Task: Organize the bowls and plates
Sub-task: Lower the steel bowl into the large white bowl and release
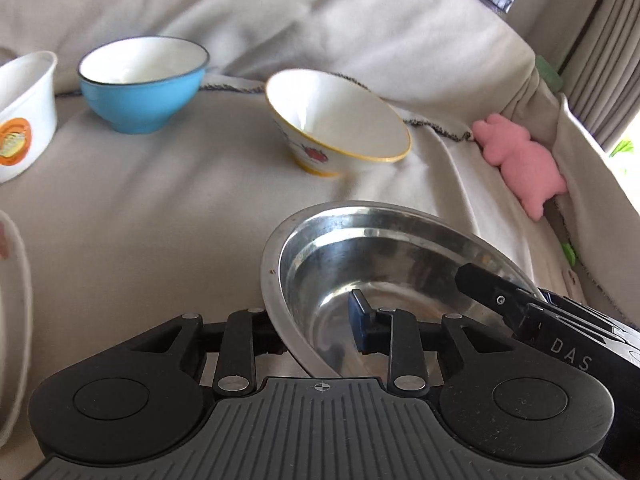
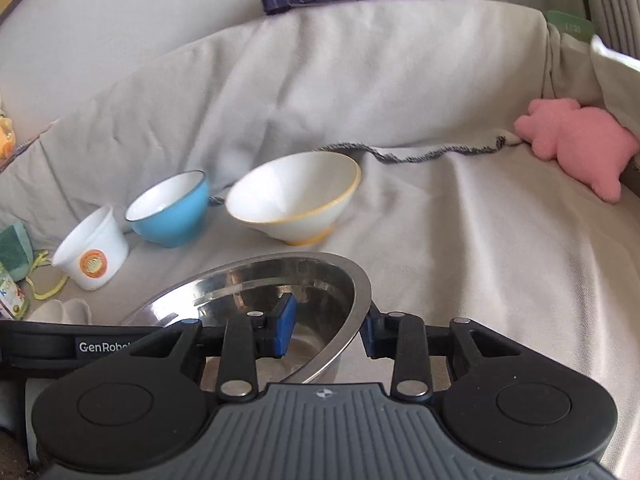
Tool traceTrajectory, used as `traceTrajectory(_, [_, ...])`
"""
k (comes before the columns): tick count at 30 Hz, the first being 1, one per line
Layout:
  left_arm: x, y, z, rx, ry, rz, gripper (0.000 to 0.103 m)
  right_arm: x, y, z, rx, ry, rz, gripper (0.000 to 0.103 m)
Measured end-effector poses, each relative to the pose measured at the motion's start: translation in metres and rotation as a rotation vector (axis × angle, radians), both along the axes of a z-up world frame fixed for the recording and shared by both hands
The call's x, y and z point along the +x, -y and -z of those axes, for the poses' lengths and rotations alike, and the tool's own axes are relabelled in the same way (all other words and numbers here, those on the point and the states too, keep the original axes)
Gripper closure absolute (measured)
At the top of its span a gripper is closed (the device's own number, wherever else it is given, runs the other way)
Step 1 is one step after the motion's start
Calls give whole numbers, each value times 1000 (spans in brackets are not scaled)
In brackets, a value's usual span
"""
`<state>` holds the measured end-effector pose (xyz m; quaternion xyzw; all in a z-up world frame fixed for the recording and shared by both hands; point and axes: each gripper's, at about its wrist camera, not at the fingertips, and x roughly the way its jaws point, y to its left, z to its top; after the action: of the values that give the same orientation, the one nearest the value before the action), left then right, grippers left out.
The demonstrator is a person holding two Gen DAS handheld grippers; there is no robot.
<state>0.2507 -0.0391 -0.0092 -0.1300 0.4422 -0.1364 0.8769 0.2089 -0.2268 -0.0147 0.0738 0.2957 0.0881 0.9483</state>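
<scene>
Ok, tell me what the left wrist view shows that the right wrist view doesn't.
Only the left wrist view: a white plate rim at its left edge and the right gripper on the steel bowl. Only the right wrist view: green sponge and yellow cord. Both: steel bowl, blue bowl, yellow-rimmed bowl, white cup, pink toy.

Left wrist view: mounted just behind the left gripper (image 1: 316, 332), looking forward and slightly down across a cloth-draped sofa seat (image 1: 160, 208) toward the backrest. Very near a steel bowl (image 1: 384, 264) in the foreground; right gripper (image 1: 472, 280) entering from the right edge.

Right wrist view: mounted behind the right gripper (image 2: 326, 332), facing the same backrest, from further right. Same steel bowl (image 2: 280, 276) close in.

Shared by both: steel bowl, yellow-rimmed bowl (image 1: 340, 120) (image 2: 296, 196), blue bowl (image 1: 140, 88) (image 2: 172, 212), white cup (image 1: 24, 116) (image 2: 92, 252), pink plush toy (image 1: 520, 160) (image 2: 576, 144).
</scene>
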Motion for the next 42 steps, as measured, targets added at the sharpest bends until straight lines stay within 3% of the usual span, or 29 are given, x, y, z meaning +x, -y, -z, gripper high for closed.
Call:
traceTrajectory(5, [-30, -73, -36, -76, 105, -110, 71, -13, -69, -34, -16, 79, -123, 70])
traceTrajectory(10, [-56, -155, -66, -76, 154, -213, 71, -10, -154, -58, -35, 121, -296, 70])
traceTrajectory(14, [-74, -223, -80, -94, 166, -343, 71, -7, -213, -58, -25, 108, -425, 70])
traceTrajectory(17, [-88, -251, -78, -56, 158, -418, 71, -12, -246, -46, -74, 106, -460, 70])
traceTrajectory(22, [-97, -264, -52, -6, 110, -445, 71, -14, -260, -11, -130, 24, -462, 70])
traceTrajectory(28, [-99, -263, -13, -39, 21, -441, 72, -13, -248, 16, -139, -58, -428, 70])
traceTrajectory(32, [-101, -262, -13, 16, 46, -464, 72, -13, -246, 15, -145, -52, -420, 67])
traceTrajectory(42, [-111, -271, -24, -49, 51, -491, 73, -16, -252, 17, -155, -52, -441, 67])
